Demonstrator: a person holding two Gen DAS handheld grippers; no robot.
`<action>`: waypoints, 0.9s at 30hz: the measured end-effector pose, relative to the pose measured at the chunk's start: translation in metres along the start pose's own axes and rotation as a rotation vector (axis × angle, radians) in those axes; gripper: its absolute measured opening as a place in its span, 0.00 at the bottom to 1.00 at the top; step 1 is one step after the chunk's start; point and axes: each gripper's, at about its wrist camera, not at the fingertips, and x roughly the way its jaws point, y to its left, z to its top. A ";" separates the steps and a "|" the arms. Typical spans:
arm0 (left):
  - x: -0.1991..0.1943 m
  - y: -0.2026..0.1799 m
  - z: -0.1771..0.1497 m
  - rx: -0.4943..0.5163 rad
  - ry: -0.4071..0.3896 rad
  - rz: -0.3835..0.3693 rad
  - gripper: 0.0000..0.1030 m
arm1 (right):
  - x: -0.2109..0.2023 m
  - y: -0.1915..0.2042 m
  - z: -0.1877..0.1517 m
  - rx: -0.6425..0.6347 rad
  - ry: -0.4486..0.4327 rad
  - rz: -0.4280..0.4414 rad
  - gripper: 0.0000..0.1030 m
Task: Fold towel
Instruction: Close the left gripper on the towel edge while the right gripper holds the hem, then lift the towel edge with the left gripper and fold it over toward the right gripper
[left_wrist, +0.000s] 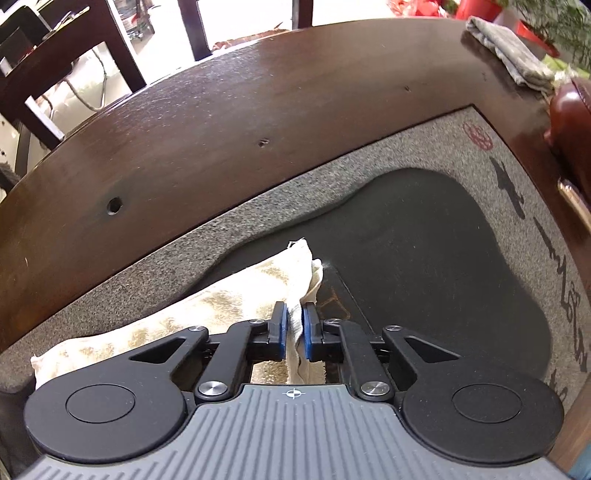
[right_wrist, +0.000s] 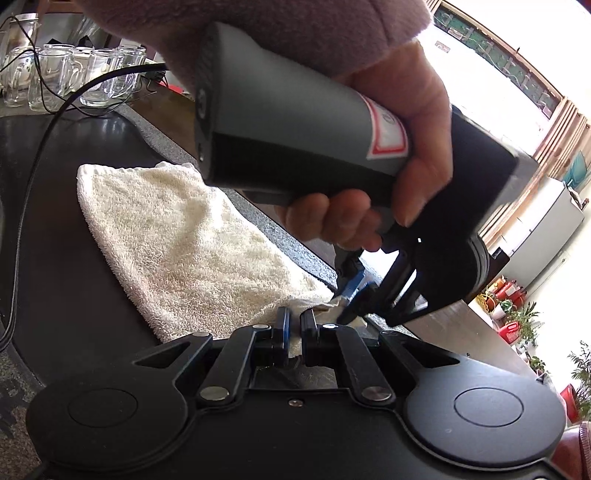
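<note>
A cream terry towel lies folded on the dark tray surface. In the left wrist view the towel stretches left from the gripper. My left gripper is shut on a corner fold of the towel, the cloth pinched between its blue pads. It also shows in the right wrist view, held by a hand, right over the towel's near corner. My right gripper is nearly closed with towel cloth between its pads at the same near corner.
The grey stone tea tray sits on a dark wooden table. A grey cloth lies at the far right. Several glass mugs and a black cable lie beyond the towel. Chairs stand behind the table.
</note>
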 end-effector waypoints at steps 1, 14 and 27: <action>-0.001 0.002 0.000 -0.013 -0.003 -0.002 0.08 | 0.001 -0.001 0.000 0.007 0.004 0.004 0.06; -0.024 0.037 -0.013 -0.173 -0.104 -0.079 0.07 | -0.001 -0.010 0.006 0.099 0.033 0.035 0.06; -0.050 0.113 -0.061 -0.425 -0.229 -0.209 0.07 | -0.006 -0.009 0.029 0.229 0.030 0.119 0.06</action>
